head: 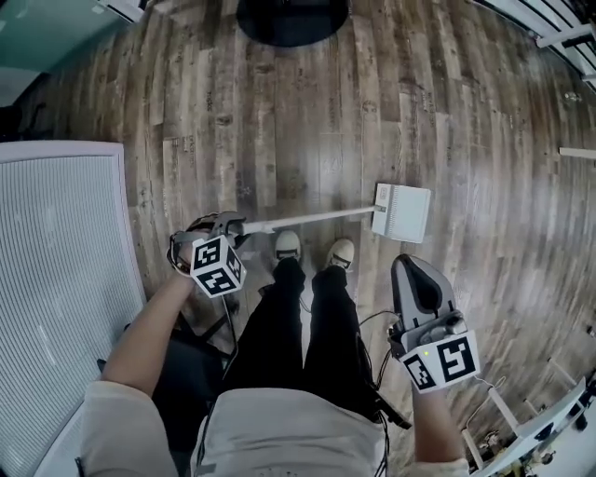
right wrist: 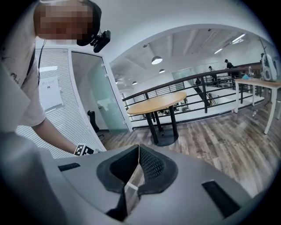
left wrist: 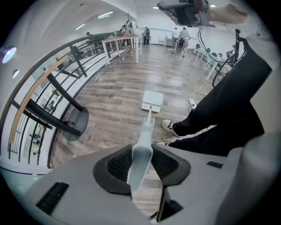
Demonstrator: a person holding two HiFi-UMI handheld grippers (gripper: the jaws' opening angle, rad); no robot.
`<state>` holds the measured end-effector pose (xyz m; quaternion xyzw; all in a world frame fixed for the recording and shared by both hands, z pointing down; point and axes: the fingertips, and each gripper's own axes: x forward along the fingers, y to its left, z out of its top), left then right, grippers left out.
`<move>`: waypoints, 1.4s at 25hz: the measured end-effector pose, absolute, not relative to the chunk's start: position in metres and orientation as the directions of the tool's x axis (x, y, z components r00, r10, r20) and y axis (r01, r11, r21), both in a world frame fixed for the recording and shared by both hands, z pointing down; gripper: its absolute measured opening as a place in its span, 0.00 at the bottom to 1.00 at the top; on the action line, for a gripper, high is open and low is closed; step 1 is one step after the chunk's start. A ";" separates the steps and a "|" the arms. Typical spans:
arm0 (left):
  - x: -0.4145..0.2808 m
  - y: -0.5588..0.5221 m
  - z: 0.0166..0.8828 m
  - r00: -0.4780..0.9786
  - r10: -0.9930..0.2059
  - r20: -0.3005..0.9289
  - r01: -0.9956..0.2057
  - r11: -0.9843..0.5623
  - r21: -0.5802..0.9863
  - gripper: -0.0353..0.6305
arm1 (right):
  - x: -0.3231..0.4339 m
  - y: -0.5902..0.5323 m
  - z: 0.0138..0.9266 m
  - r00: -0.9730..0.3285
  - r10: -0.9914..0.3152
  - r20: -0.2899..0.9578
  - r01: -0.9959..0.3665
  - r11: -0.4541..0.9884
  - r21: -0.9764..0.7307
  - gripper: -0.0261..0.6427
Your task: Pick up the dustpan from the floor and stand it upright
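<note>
The white dustpan (head: pixel 402 212) has its pan low near the wood floor, and its long pale handle (head: pixel 307 219) slants up to the left. My left gripper (head: pixel 231 224) is shut on the handle's end, left of the person's shoes. In the left gripper view the handle (left wrist: pixel 141 154) is pinched between the dark pads and runs down to the pan (left wrist: pixel 152 100), with the left gripper (left wrist: pixel 140 162) pointing steeply down. My right gripper (head: pixel 412 268) hangs at the right, apart from the dustpan. Its jaws are together with nothing between them, as the right gripper (right wrist: pixel 137 169) view also shows.
The person's shoes (head: pixel 288 245) stand just behind the handle. A white ribbed panel (head: pixel 56 270) fills the left side. A black round table base (head: pixel 291 19) lies ahead. White furniture legs (head: pixel 521 429) stand at the lower right. A cable and power strip (left wrist: pixel 192 103) lie beside the pan.
</note>
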<state>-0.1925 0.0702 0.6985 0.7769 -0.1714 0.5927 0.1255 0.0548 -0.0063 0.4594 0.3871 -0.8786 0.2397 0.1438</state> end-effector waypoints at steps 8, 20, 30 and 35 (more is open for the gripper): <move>-0.144 0.073 0.635 0.254 -0.161 0.954 -0.422 -0.906 -0.040 0.28 | 0.117 0.012 0.403 -0.530 -0.740 0.414 -0.847 0.443 -0.293 0.08; -0.098 0.057 0.564 0.259 -0.243 0.935 -0.368 -0.920 -0.137 0.28 | 0.169 0.037 0.344 -0.411 -0.844 0.345 -0.905 0.330 -0.269 0.08; -0.087 0.058 0.513 0.268 -0.286 0.920 -0.325 -0.926 -0.193 0.28 | 0.171 0.041 0.324 -0.419 -0.852 0.315 -0.899 0.341 -0.275 0.08; -0.070 0.058 0.503 0.325 -0.284 0.902 -0.378 -0.913 -0.152 0.27 | 0.163 0.036 0.317 -0.440 -0.844 0.307 -0.890 0.363 -0.277 0.08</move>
